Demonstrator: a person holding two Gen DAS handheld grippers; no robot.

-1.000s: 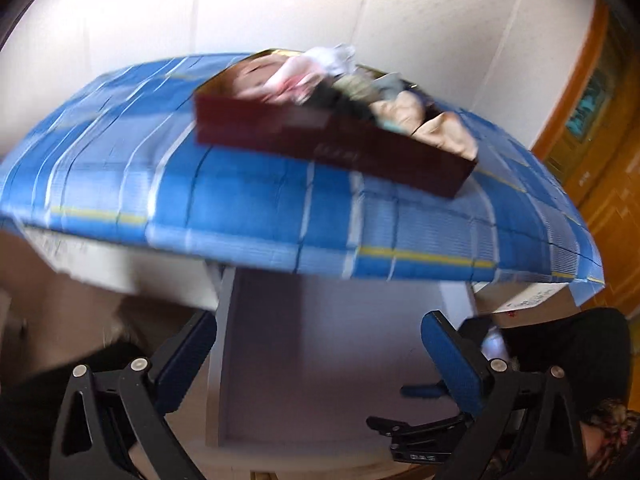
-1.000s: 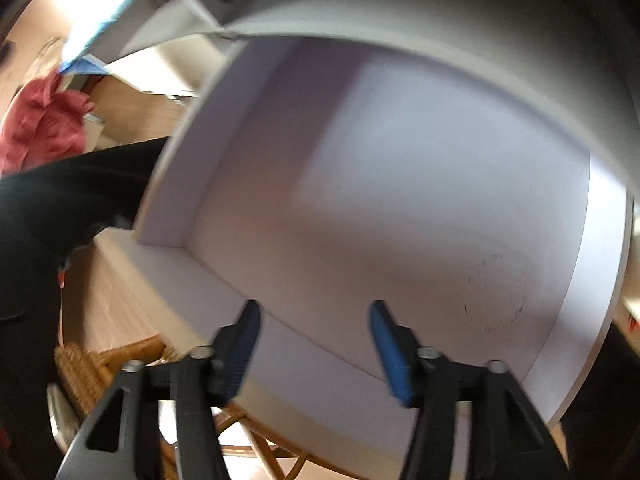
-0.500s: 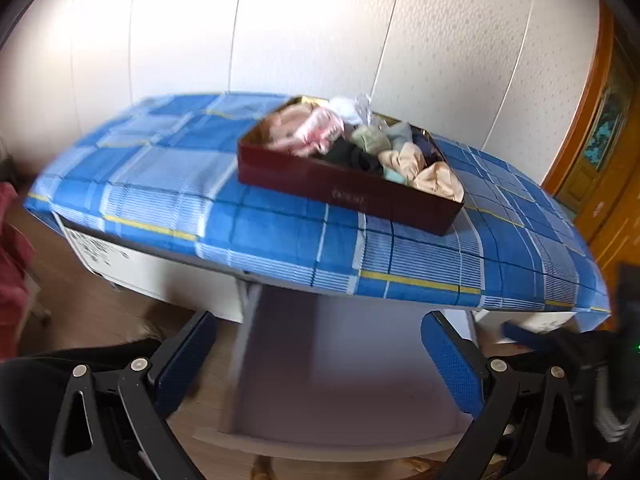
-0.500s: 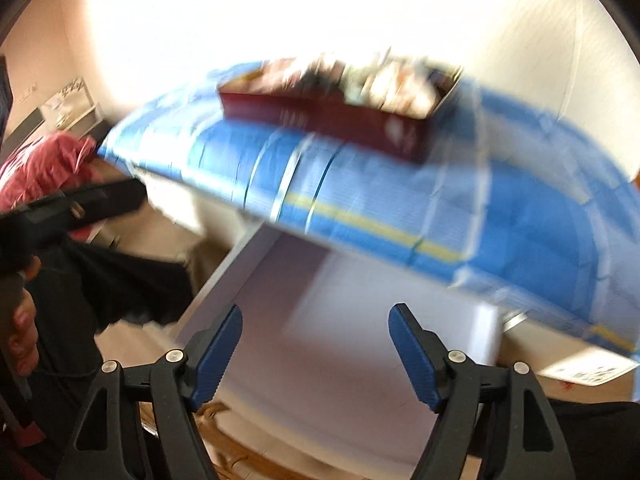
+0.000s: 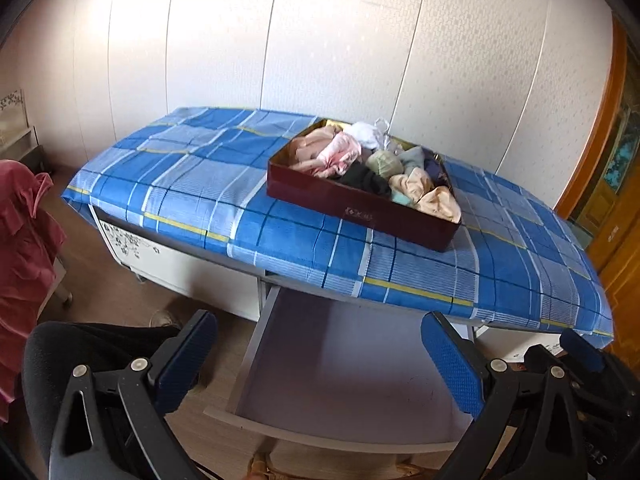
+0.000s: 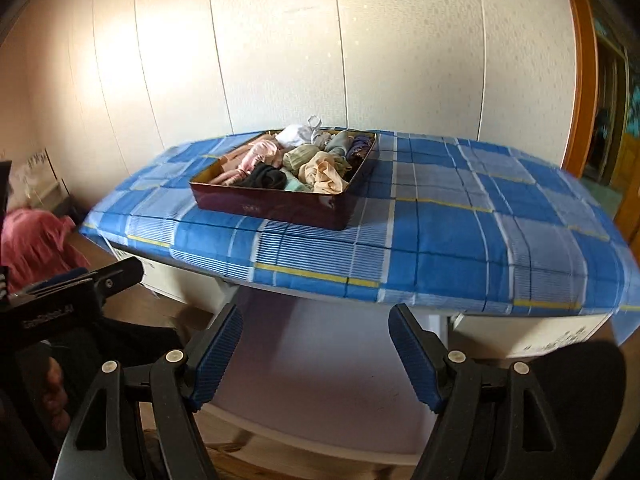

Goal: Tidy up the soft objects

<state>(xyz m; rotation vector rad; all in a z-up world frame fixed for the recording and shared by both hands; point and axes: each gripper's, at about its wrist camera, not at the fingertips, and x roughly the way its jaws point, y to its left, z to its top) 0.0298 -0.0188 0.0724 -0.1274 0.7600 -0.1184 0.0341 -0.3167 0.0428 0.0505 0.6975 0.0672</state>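
Both of my hands have come up since a second ago: then my right fingers looked down into the pulled-out drawer, and now they look over the whole surface. My right fingers (image 6: 315,354) have just been opening, and nothing is between them; they stand wide apart above the drawer (image 6: 320,392). My left fingers (image 5: 320,364) are also wide apart and hold nothing. In the left view a part of my right gripper shows at the lower right edge, and in the right view my left gripper shows at the left edge, with a hand below it.

On the surface lies a blue checked cloth (image 5: 192,184) with yellow and white lines, and its edge hangs a little over the front. A dark red box (image 5: 360,208) stands on the cloth, toward the back wall and nearer to the right half in the left view. The soft objects (image 5: 372,168) are all inside this box: pink pieces at the left end, a white piece at the back, a black piece in the front middle, a pale green one in the centre, and peach-coloured ones at the right end. I cannot tell what each piece is.

Below the front edge the white drawer is open, and its bottom is bare. Something made of pink cloth (image 5: 24,240) is at the far left, away from the surface.
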